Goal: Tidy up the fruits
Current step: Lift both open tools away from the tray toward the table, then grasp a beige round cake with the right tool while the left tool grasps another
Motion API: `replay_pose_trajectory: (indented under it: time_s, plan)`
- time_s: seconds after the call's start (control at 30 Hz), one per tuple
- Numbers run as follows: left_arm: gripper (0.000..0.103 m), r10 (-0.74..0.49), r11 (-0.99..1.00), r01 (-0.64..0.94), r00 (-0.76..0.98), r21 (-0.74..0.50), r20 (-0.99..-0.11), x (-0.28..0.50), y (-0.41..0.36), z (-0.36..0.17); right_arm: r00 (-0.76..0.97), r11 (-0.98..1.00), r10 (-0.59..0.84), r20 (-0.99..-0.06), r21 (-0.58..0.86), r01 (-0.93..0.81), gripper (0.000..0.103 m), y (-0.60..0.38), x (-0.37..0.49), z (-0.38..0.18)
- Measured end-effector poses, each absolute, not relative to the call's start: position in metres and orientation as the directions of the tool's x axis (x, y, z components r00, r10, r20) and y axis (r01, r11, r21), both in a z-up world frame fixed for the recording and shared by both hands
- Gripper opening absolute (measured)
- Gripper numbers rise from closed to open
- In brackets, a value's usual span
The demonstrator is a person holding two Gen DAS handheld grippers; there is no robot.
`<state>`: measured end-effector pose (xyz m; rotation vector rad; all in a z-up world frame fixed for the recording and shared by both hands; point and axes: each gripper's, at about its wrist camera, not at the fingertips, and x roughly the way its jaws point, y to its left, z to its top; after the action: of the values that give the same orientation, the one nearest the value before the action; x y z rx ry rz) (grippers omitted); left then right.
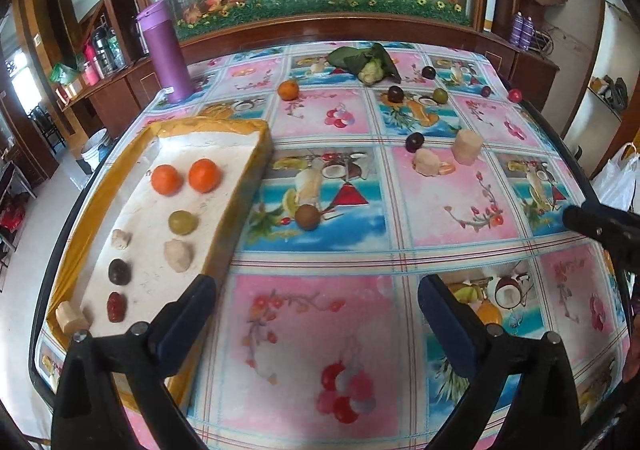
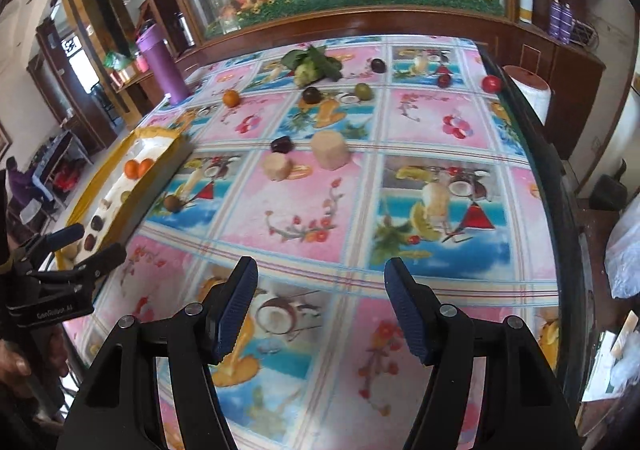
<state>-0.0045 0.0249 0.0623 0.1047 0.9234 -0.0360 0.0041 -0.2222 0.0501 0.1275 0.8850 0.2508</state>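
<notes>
Above the fruit-print plastic-covered worktop (image 2: 436,129), left gripper (image 1: 316,314) and right gripper (image 2: 320,310), both level, forward-pointing, jaws spread, empty.

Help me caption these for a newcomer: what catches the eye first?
The loud fruit-print tablecloth covers the whole table. At its left edge sits a yellow-rimmed tray already holding two oranges among other pieces, while more fruit lies loose toward the far side near a tall purple bottle. Both the left gripper and right gripper hang open and empty.

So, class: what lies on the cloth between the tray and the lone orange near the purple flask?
Nothing: bare tablecloth separates tray and orange, per the left wrist view.
</notes>
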Motion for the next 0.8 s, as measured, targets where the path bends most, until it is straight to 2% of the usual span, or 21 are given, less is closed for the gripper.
replay_pose_trajectory:
  time_s: [0.37, 0.47, 0.5, 0.6, 0.8]
  plan:
    - [0.102, 0.044, 0.990, 0.088, 0.538, 0.107, -0.842, 0.035, 0.004, 0.050, 0.594, 0.953, 0.258, -0.762, 0.101, -0.284, 0.067, -0.196, 0.113, 0.026]
    - [0.102, 0.048, 0.988, 0.097, 0.530, 0.117, -0.847, 0.047, -0.002, 0.047, 0.544, 0.935, 0.325, -0.773, 0.176, -0.308, 0.067, -0.193, 0.136, 0.014]
    - [0.102, 0.045, 0.988, 0.101, 0.529, 0.115, -0.847, 0.051, -0.004, 0.046, 0.536, 0.930, 0.336, -0.774, 0.182, -0.320, 0.066, -0.191, 0.141, 0.011]
    - [0.102, 0.023, 0.988, 0.116, 0.531, 0.100, -0.847, 0.067, -0.015, 0.045, 0.524, 0.923, 0.320, -0.789, 0.137, -0.358, 0.035, -0.184, 0.147, 0.005]
    - [0.102, -0.055, 0.986, 0.161, 0.539, 0.039, -0.840, 0.101, -0.043, 0.043, 0.575, 0.938, 0.312, -0.756, 0.149, -0.313, 0.034, -0.210, 0.129, 0.017]
